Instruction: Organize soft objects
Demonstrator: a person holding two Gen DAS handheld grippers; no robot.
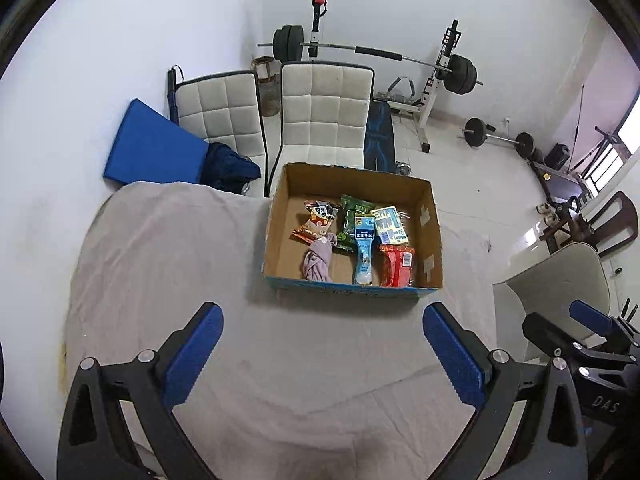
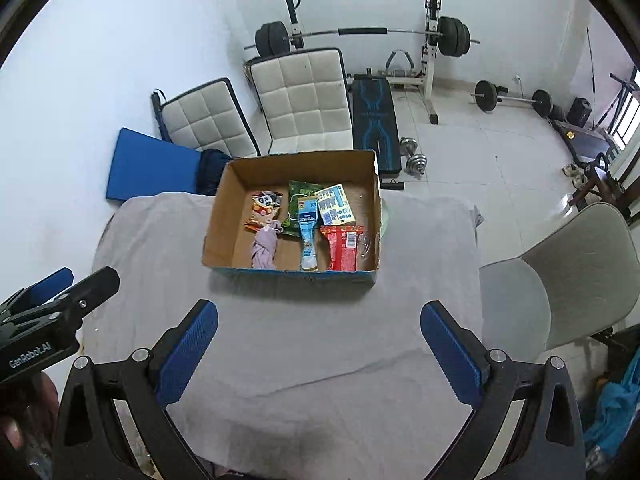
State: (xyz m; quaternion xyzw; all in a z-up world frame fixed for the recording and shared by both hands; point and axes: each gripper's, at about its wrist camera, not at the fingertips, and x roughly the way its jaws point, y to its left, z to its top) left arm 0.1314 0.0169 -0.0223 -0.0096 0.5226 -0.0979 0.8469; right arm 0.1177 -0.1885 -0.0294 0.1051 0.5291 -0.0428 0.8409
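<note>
Two grippers are held above a table covered with a grey cloth [image 1: 168, 264], both with fingers spread wide and nothing between them. The left gripper [image 1: 322, 354] is seen in its own view well short of a cardboard box [image 1: 276, 224]; the right gripper [image 2: 318, 354] is likewise held back from the box [image 2: 218, 216]. Inside the box, side by side, are laid a panda snack bag [image 2: 265, 208], a mauve rag [image 2: 265, 250] touching its lower end, a green packet [image 2: 298, 200], a pale blue pouch [image 2: 308, 240], a yellow-edged card [image 2: 335, 204] and a red packet [image 2: 343, 248]. Two white padded chairs [image 2: 308, 100] are seen behind the box, and a weight bench [image 2: 374, 120] beside them.
</note>
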